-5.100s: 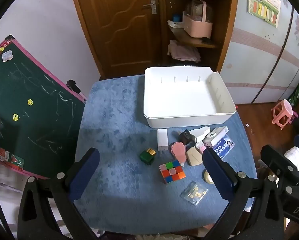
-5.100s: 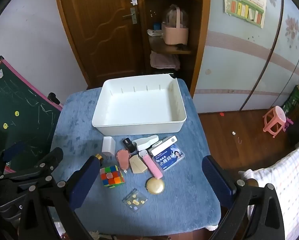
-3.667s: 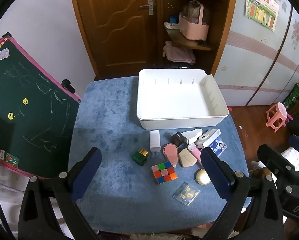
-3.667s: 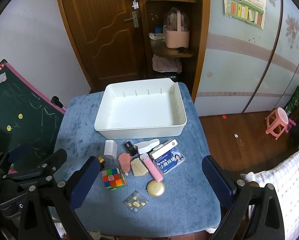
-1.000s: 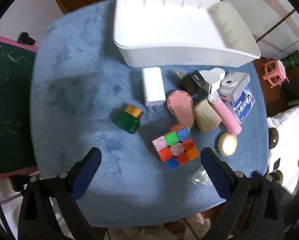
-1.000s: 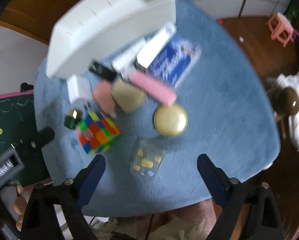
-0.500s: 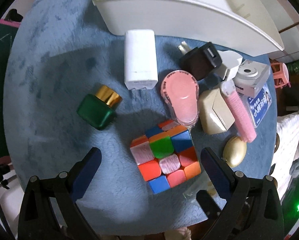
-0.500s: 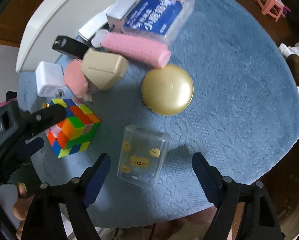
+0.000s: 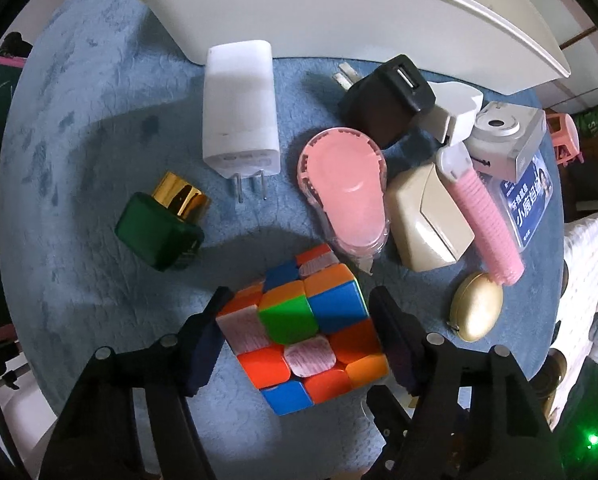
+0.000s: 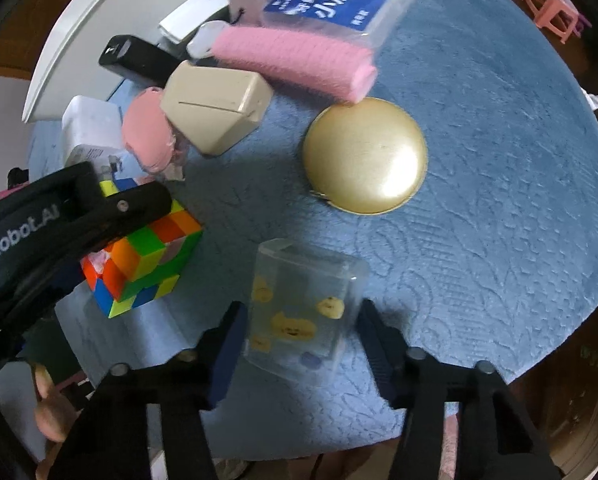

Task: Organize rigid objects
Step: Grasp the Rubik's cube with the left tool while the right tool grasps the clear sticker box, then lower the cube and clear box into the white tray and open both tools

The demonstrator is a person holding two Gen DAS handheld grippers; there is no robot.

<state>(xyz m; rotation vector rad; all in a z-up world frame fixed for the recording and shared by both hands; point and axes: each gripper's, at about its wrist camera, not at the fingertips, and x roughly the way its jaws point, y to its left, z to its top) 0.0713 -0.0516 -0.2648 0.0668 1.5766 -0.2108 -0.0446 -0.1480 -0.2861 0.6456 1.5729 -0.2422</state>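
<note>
Both grippers, left (image 9: 299, 332) and right (image 10: 301, 332), apparently nearly closed, jaws lowered.

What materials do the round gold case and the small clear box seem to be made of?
The round gold case looks like metal or metallized plastic: satin finish with a soft highlight. The small clear box looks like hard transparent plastic: the cloth and yellow printed figures show through its glossy walls.

Black tool (image 10: 301, 320) arms, blue pads (image 10: 227, 350), silver screws, white lettering.
</note>
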